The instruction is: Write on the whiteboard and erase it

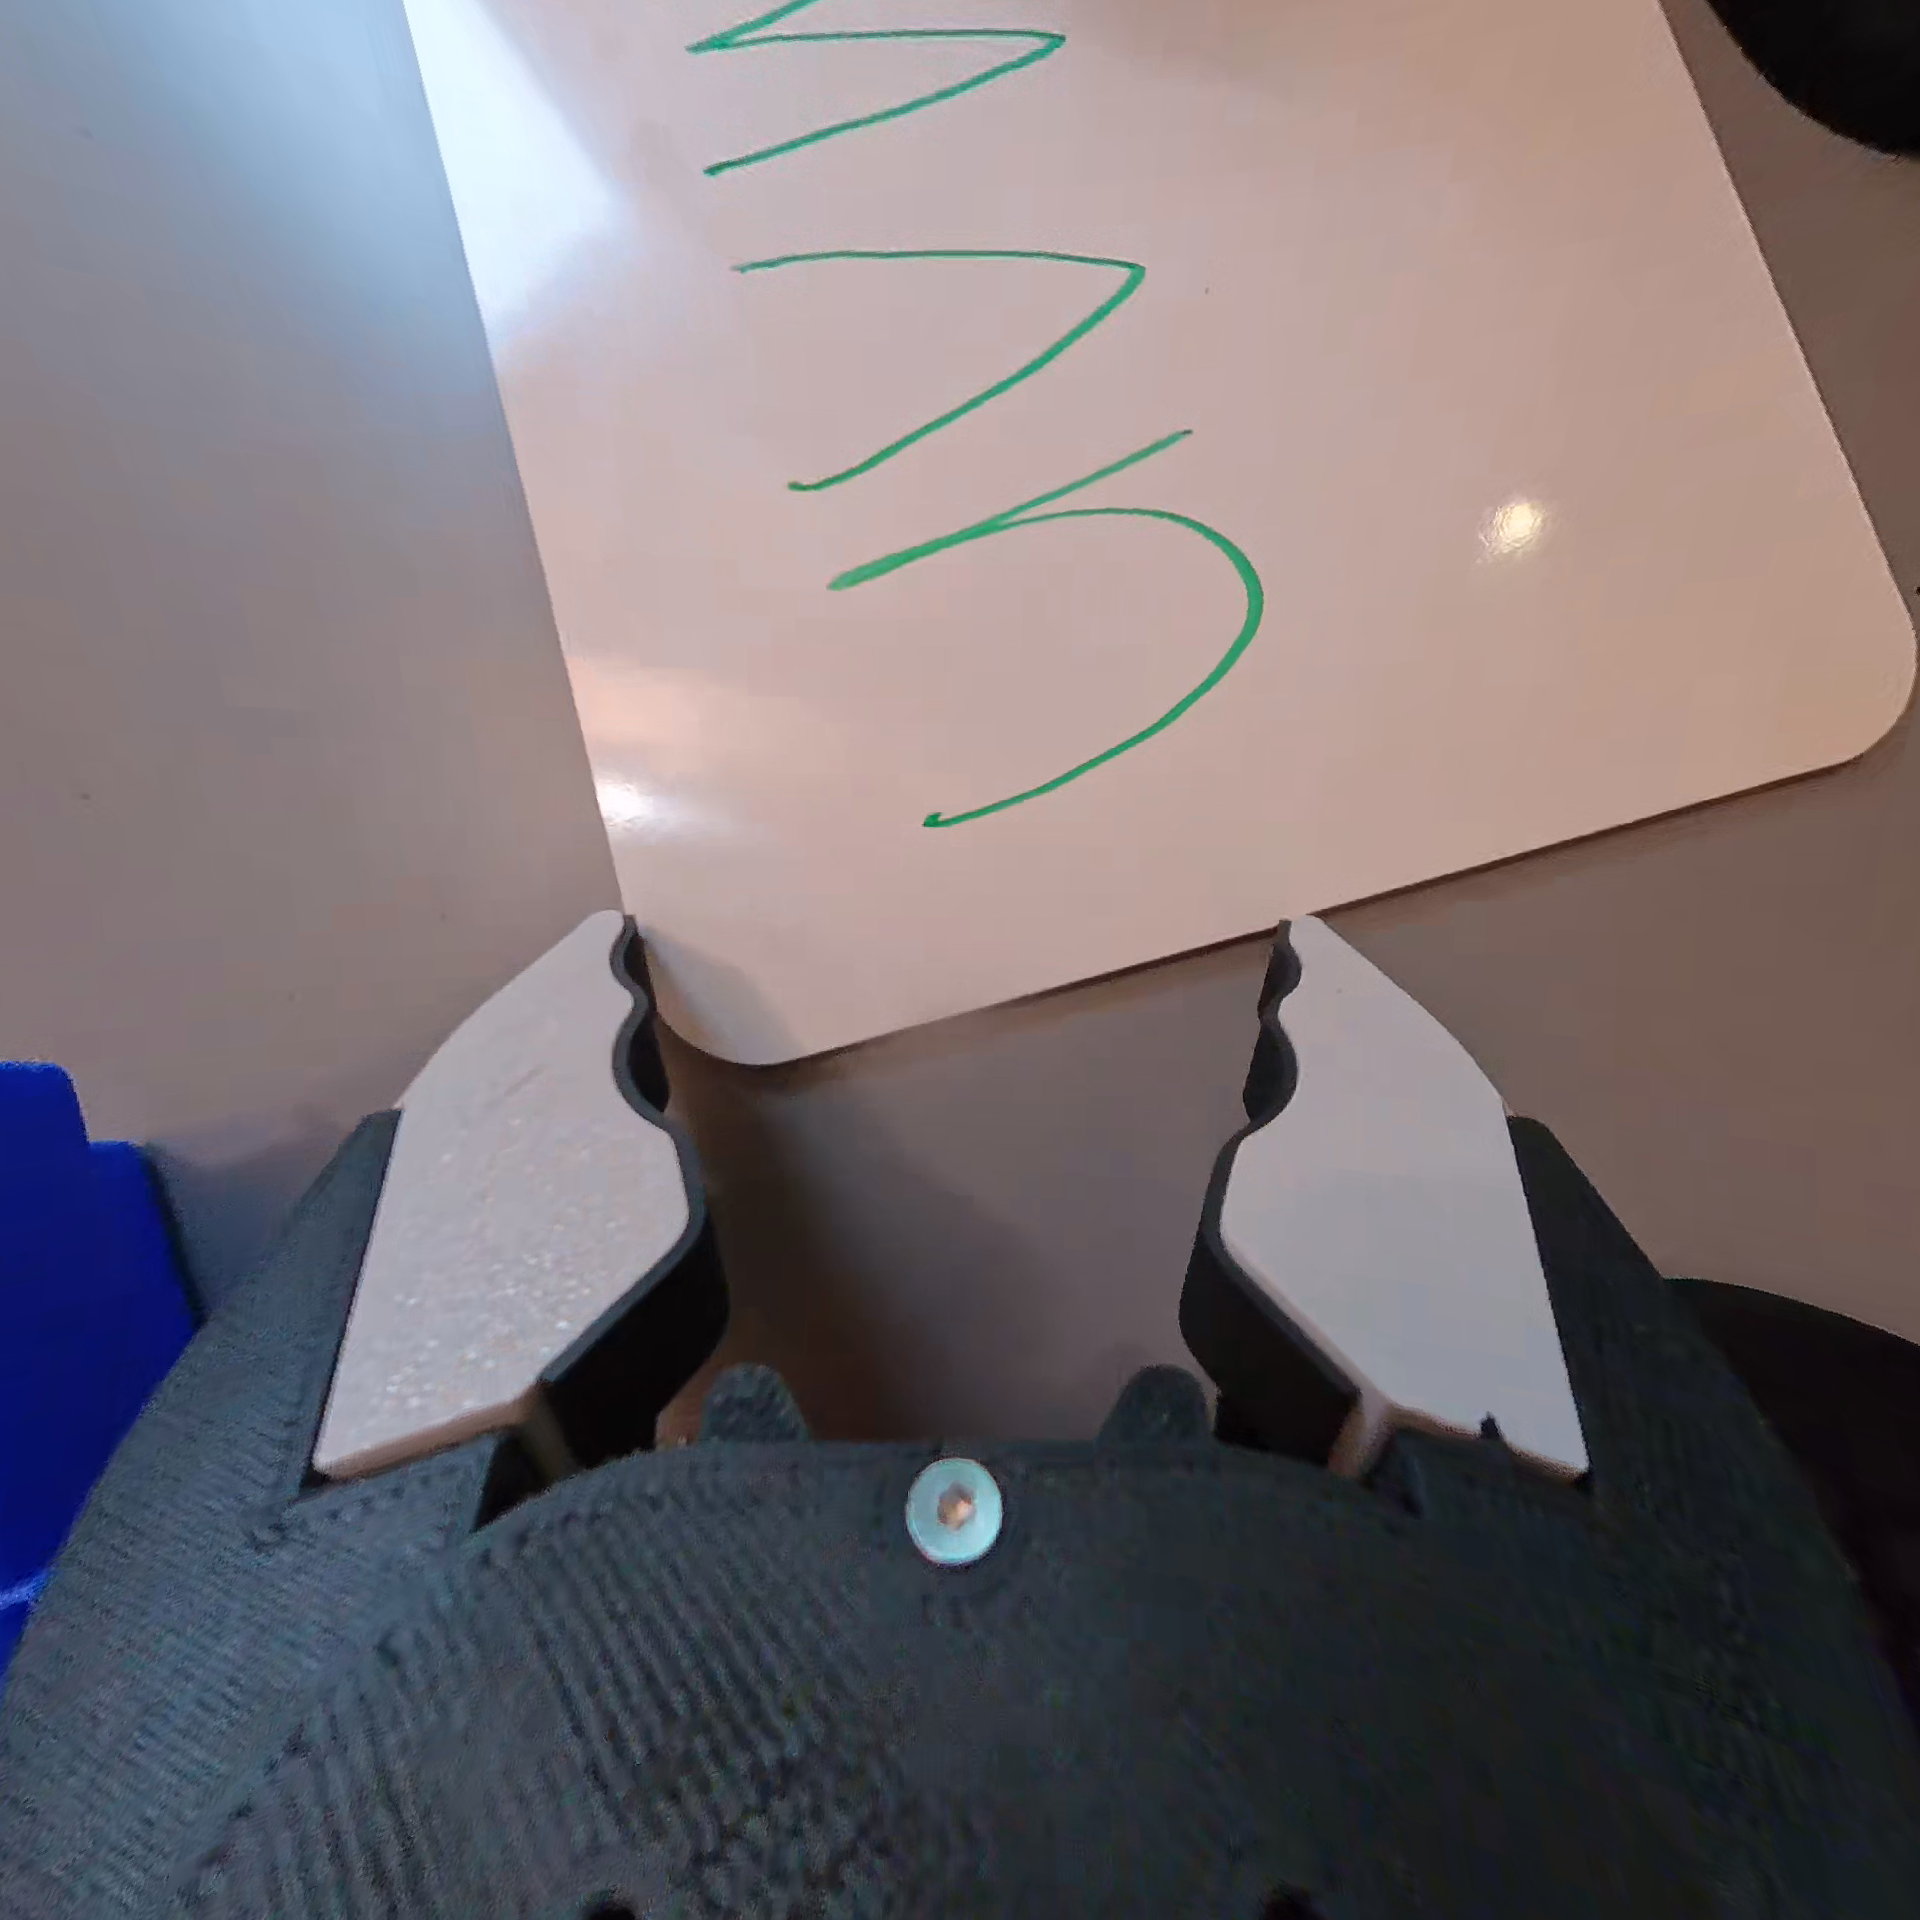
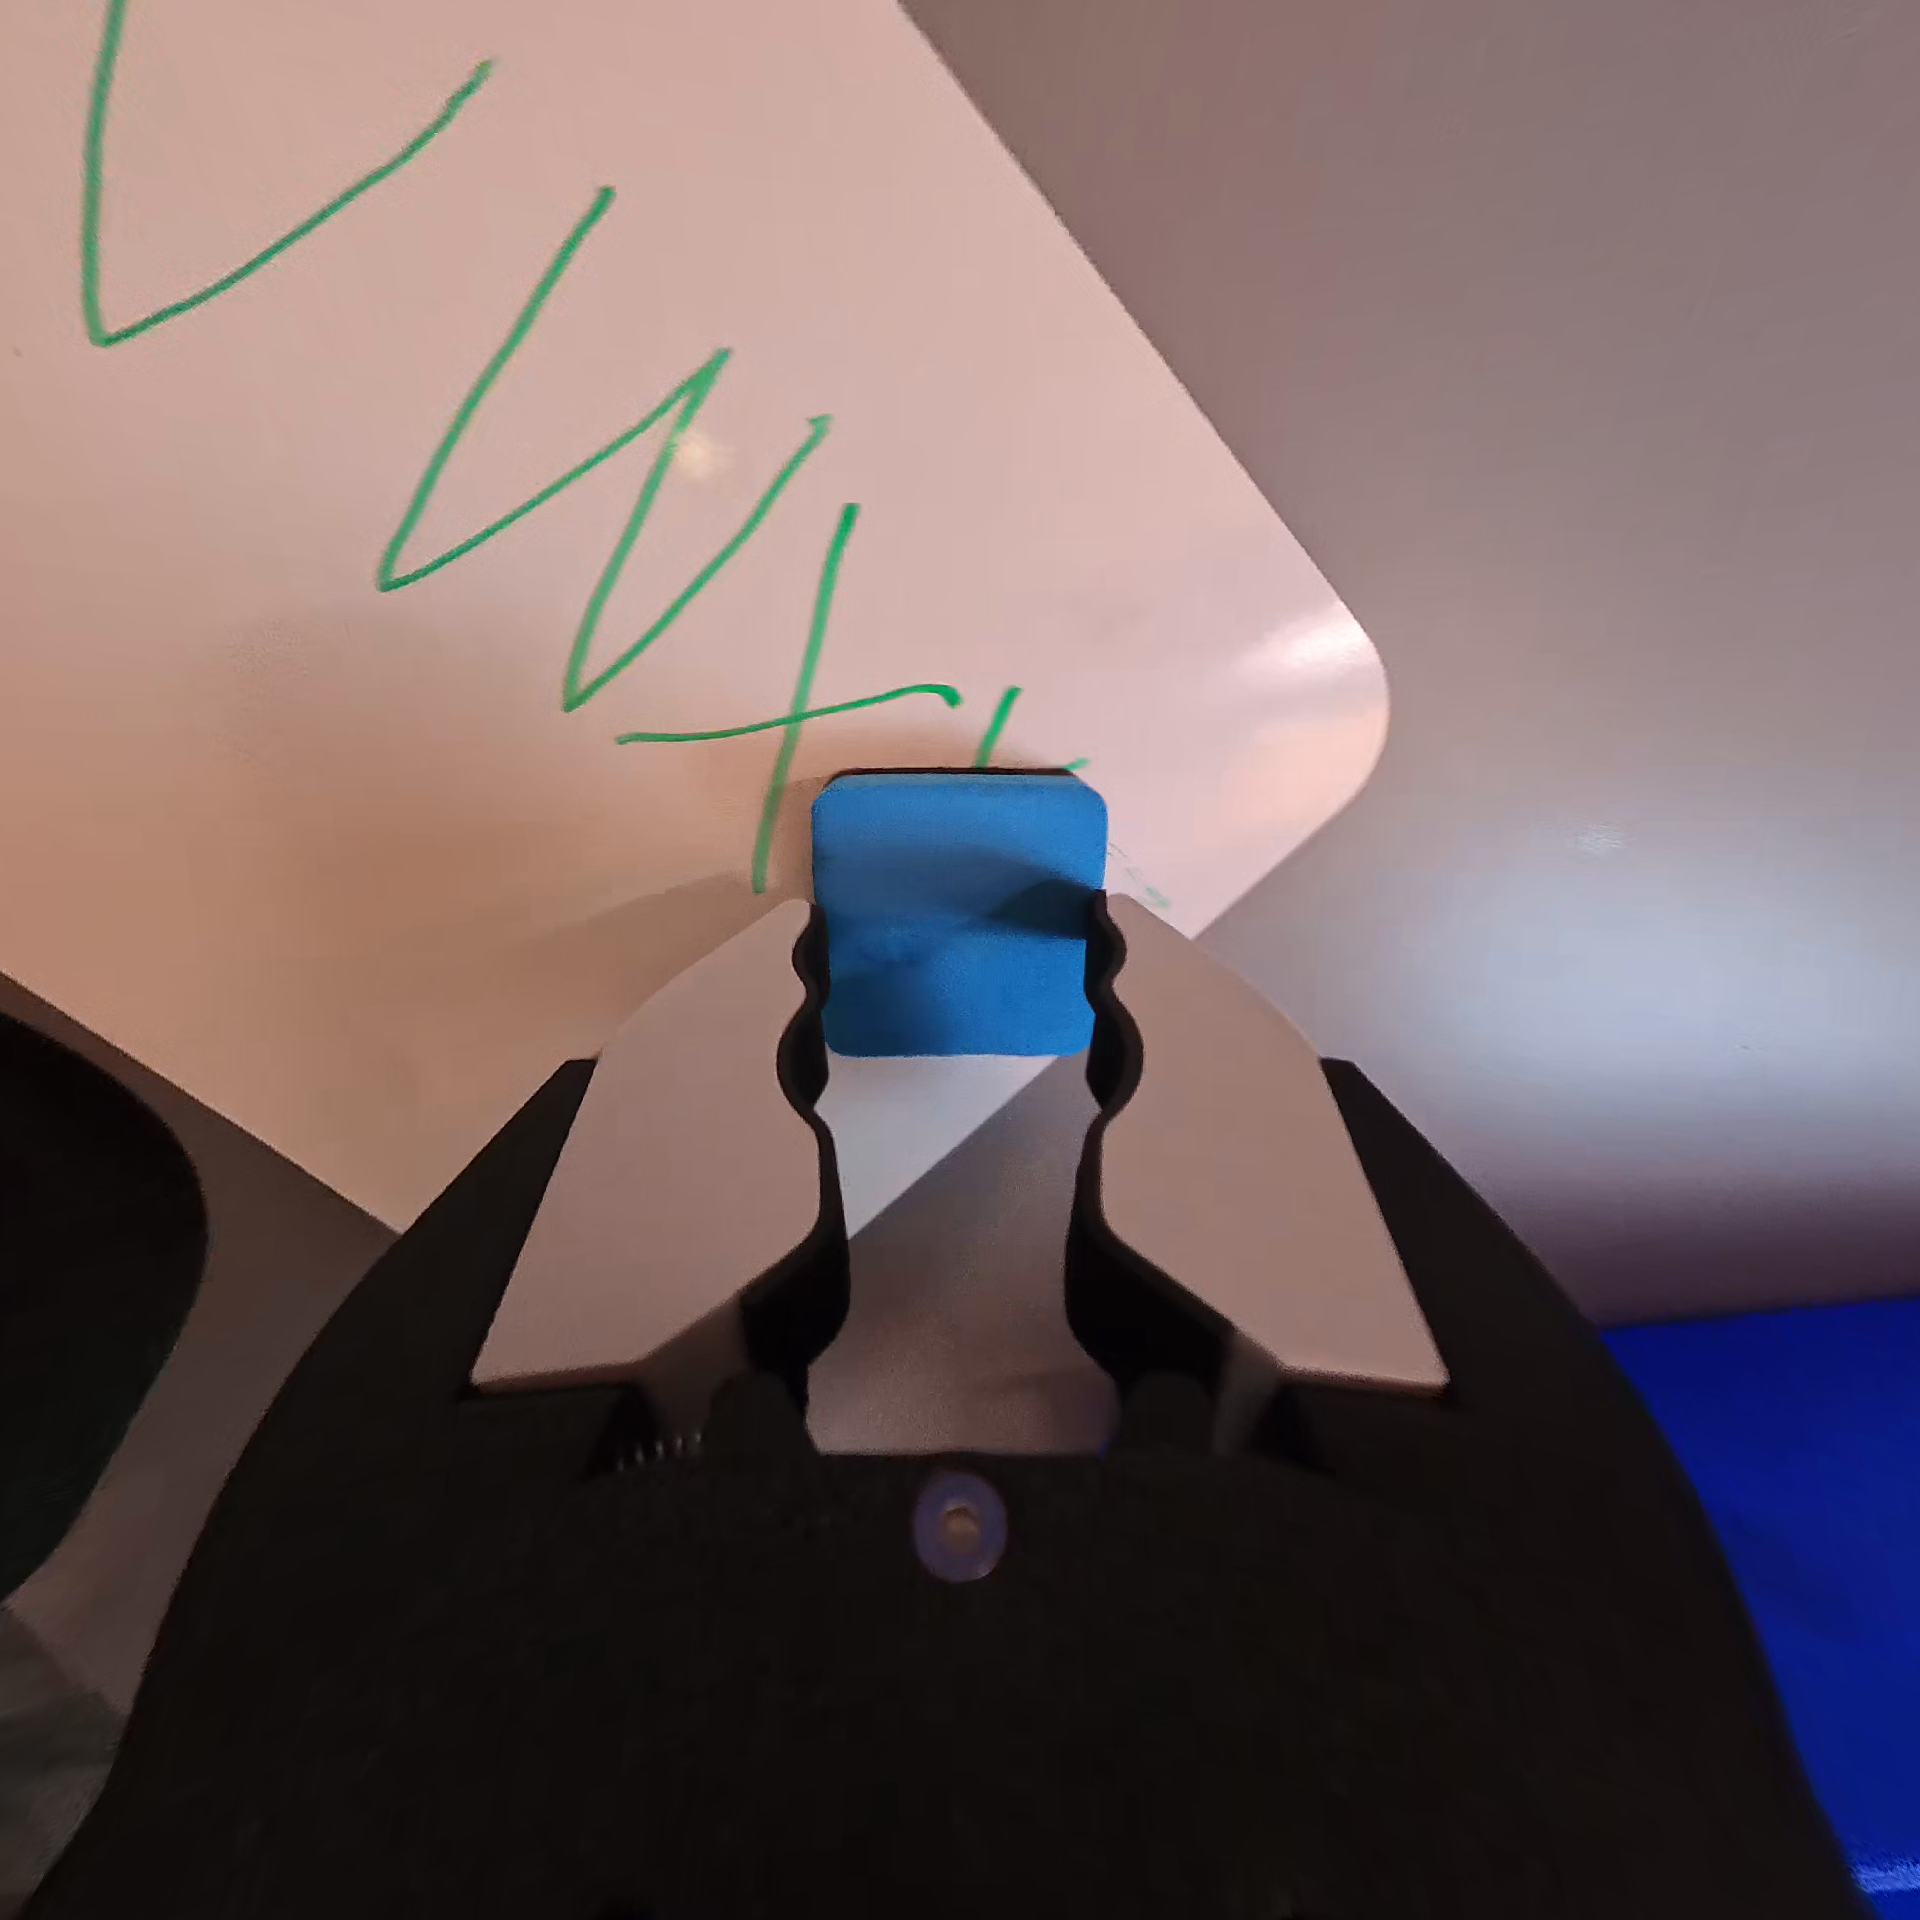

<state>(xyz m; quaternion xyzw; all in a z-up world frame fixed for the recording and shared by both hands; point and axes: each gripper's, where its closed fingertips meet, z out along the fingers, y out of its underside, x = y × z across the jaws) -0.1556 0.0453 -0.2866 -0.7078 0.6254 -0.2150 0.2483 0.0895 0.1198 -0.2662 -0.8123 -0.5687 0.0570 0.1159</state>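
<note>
A white whiteboard [image 1: 1403, 364] with rounded corners lies flat on a grey-brown table and carries green marker strokes [image 1: 1039, 540]. My left gripper [image 1: 956, 935] is open and empty, its tips at the board's near corner and edge. In the right wrist view the same whiteboard [image 2: 260, 779] shows green strokes [image 2: 623, 499]. My right gripper [image 2: 956, 914] is shut on a small blue eraser [image 2: 956, 914] with a black underside. The eraser rests on the board near its right corner, over the end of the green strokes. Faint green smears lie just right of the eraser.
A blue object [image 1: 73, 1299] sits at the left edge of the left wrist view, and a blue surface [image 2: 1787, 1558] at the lower right of the right wrist view. A dark rounded object [image 2: 83, 1299] lies at the lower left there. The grey-brown table [image 2: 1558, 312] surrounds the board. The grippers' ends are close to 25 cm from one another.
</note>
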